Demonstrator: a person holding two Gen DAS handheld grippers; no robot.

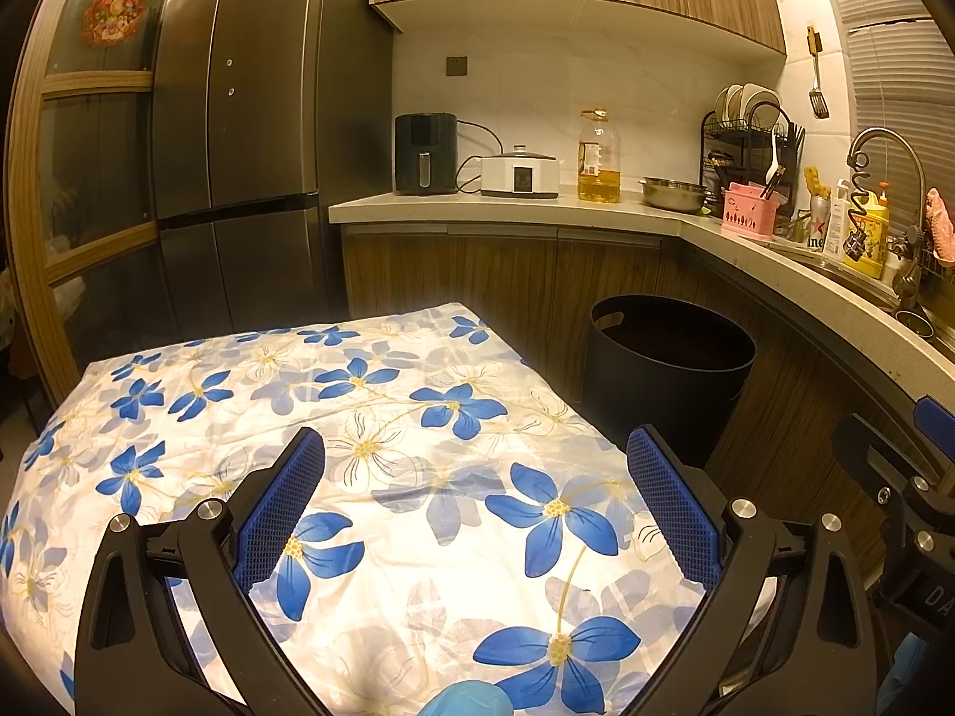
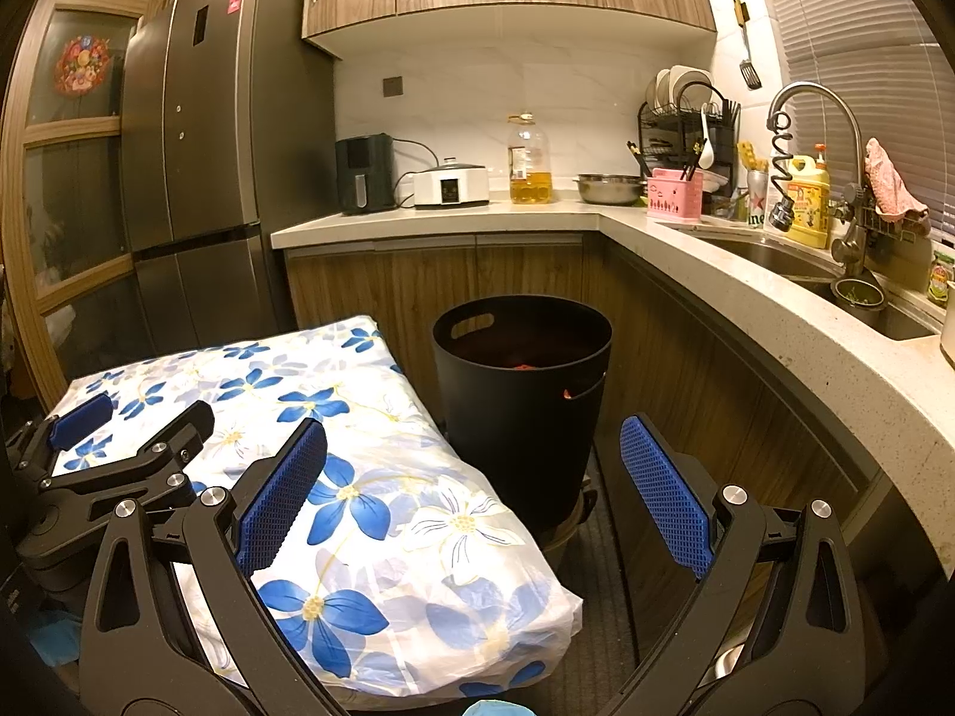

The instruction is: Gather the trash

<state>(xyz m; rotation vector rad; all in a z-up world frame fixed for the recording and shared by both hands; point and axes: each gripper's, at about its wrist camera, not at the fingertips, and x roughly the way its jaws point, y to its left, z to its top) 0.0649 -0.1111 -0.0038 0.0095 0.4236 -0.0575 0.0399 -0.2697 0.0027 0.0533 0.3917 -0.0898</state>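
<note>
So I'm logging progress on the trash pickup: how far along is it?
Looks nearly finished. The flowered tablecloth shows no litter on it, and something reddish lies in the black bin. Nothing is in hand: the left gripper and right gripper are both open and empty. No trash left to collect is visible in either view.

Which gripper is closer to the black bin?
Right. The right gripper points almost straight at the bin; the left gripper hangs over the flowered table, bin off to its right.
</note>
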